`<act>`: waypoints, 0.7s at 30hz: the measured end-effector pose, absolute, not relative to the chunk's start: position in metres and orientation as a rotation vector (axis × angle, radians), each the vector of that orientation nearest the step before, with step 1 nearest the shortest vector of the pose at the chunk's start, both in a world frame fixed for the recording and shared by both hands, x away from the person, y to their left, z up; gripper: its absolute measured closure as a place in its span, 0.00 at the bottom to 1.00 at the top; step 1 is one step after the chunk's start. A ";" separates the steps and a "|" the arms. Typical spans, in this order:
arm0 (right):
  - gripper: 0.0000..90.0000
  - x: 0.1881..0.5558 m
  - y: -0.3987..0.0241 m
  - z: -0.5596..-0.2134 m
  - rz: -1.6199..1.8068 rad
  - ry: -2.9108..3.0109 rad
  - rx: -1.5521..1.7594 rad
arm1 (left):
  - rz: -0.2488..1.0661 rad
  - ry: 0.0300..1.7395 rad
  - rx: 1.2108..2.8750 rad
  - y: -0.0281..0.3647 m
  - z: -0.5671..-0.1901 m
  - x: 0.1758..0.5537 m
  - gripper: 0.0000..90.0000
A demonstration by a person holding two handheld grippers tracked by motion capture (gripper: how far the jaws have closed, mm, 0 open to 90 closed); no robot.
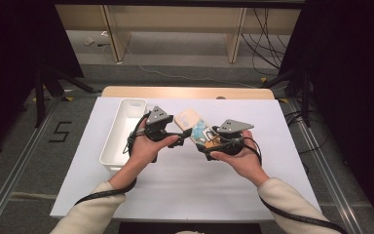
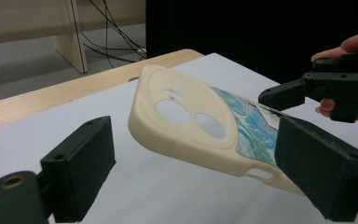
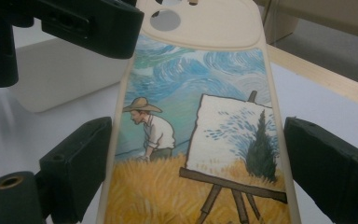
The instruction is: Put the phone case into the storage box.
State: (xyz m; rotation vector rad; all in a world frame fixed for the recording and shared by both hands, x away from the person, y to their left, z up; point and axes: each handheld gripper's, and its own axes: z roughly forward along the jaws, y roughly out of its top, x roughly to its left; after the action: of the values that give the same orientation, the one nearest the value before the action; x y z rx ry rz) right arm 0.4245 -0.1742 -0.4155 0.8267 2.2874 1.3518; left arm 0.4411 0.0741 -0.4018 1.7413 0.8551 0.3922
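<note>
Handover looked like the step in hand. Phone case [image 1: 195,127] hung just right of the white bin [image 1: 121,132], above the table [image 1: 185,190]. My right gripper [image 3: 191,158] was clamped across its painted end; my left gripper [image 2: 186,163] stood apart, one jaw beside its edge, the other clear of it. Next, I judged, the left should close before the right let go.

The high view looks forward and down on the table [image 1: 185,195] from above your side, at a distance. The left gripper view rides your left gripper [image 1: 168,132], looking along its jaws, close to the phone case [image 2: 191,116]. The right gripper view does likewise, closer. All three views share the phone case and table.
</note>
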 end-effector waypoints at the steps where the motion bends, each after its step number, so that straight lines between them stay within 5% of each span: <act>1: 0.13 0.424 -0.174 -0.415 1.352 2.287 0.823 | 0.391 0.856 1.741 0.074 -0.402 0.441 0.13; 21: 0.13 0.418 -0.173 -0.415 1.354 2.286 0.796 | 0.356 0.871 1.722 0.071 -0.402 0.444 0.18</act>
State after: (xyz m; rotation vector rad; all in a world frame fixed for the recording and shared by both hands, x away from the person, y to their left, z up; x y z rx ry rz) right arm 0.4180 -0.1728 -0.4147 0.7965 2.2862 1.3541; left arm 0.4443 0.0708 -0.4017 1.7220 0.8712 0.3561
